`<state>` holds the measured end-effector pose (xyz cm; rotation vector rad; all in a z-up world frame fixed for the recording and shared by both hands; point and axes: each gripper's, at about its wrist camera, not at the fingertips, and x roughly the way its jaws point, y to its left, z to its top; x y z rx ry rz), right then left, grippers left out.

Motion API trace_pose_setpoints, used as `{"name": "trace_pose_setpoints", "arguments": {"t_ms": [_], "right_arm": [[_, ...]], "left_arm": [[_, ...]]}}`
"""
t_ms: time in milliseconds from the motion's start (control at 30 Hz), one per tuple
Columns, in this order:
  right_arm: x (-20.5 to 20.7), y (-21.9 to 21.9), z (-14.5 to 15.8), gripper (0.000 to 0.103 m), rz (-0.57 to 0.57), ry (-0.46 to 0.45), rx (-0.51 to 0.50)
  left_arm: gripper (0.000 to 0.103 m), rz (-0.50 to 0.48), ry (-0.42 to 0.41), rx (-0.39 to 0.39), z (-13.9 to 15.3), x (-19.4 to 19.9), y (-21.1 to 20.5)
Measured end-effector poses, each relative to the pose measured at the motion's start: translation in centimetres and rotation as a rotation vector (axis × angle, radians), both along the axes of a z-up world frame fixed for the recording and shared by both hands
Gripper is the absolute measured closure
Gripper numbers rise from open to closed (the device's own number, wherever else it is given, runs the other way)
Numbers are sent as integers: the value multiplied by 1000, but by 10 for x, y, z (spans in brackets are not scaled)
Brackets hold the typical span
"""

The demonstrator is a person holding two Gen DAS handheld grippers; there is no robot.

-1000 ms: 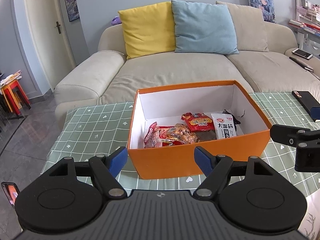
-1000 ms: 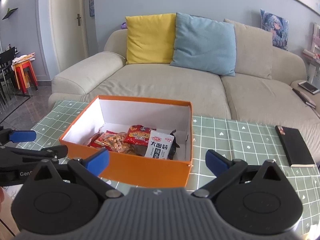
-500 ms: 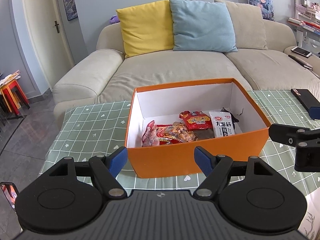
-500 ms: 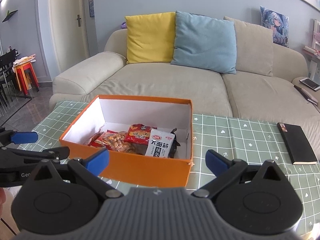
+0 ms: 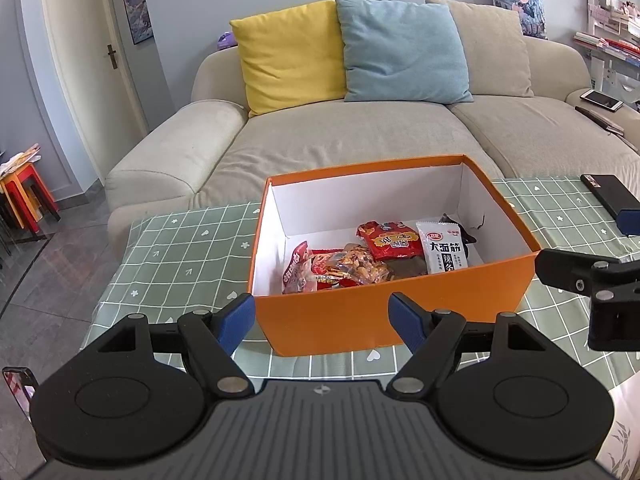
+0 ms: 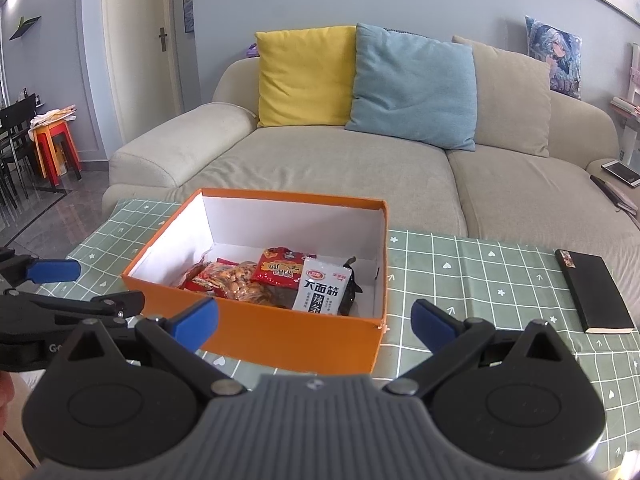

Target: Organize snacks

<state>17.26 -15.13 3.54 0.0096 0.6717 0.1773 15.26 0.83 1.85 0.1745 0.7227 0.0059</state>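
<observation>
While both grippers are held just short of the orange box (image 5: 384, 312), nothing is gripped by either. The left gripper (image 5: 322, 318) is spread wide, its blue fingertips (image 5: 236, 318) set apart before the box's near wall; the right gripper (image 6: 316, 320) is likewise opened wide and empty. The box is set on a green checked tablecloth (image 5: 180, 256) in front of a beige sofa (image 6: 320, 164). The snacks are gathered on the box floor: a white packet (image 6: 322, 292) leaned against a dark one, a red packet (image 6: 282, 272) behind it, and a bag of nuts (image 6: 234, 282) to their left. A black notebook (image 6: 594, 290) is laid well apart, at the cloth's right side.
</observation>
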Motion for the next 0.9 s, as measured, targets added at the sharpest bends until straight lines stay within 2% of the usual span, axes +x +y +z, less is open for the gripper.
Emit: {"name": "trace_pose_setpoints", "arguments": {"t_ms": [900], "right_arm": [[1, -1, 1, 4, 7, 10, -2]], "left_arm": [[14, -4, -7, 0, 5, -1, 2]]}}
